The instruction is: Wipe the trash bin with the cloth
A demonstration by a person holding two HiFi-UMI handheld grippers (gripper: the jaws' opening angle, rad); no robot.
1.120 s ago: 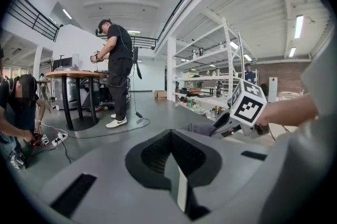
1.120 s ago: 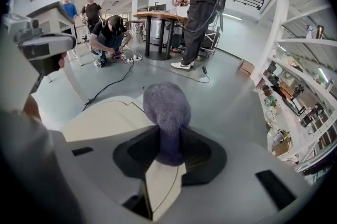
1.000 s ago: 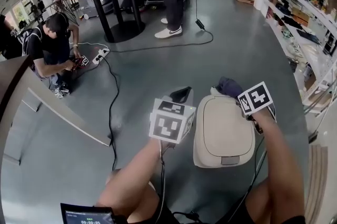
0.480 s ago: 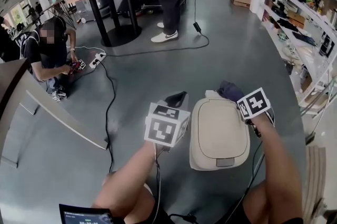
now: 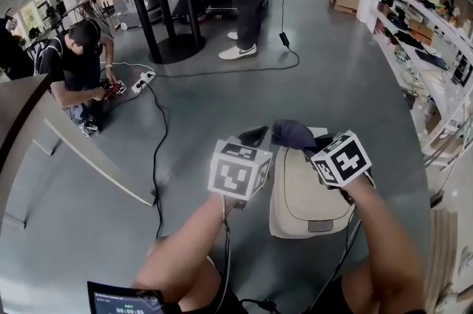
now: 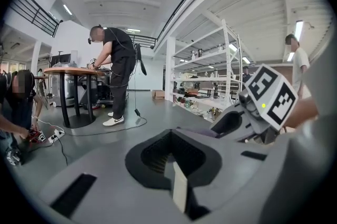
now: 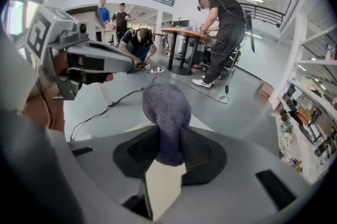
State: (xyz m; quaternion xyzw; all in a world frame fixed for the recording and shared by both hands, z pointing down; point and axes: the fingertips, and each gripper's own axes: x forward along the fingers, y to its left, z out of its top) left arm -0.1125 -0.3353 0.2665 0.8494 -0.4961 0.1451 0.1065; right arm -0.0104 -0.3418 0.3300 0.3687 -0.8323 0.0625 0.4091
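On the grey floor [image 5: 332,76], the beige trash bin [image 5: 307,194] stands with its lid down. The right gripper [image 7: 168,152] has its 2 jaws clamped on the purple cloth [image 7: 167,109], which sits bunched over the lid's far edge; whether it touches is hard to judge. The left gripper [image 6: 167,157] hangs just beside the bin's left side, empty, with its jaws seemingly together.

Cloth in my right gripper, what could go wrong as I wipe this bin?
The cloth is pinched only at one end by the right gripper, so scrubbing might pull it out. The trash bin stands loose on smooth floor with the left gripper not holding it; it may slide.
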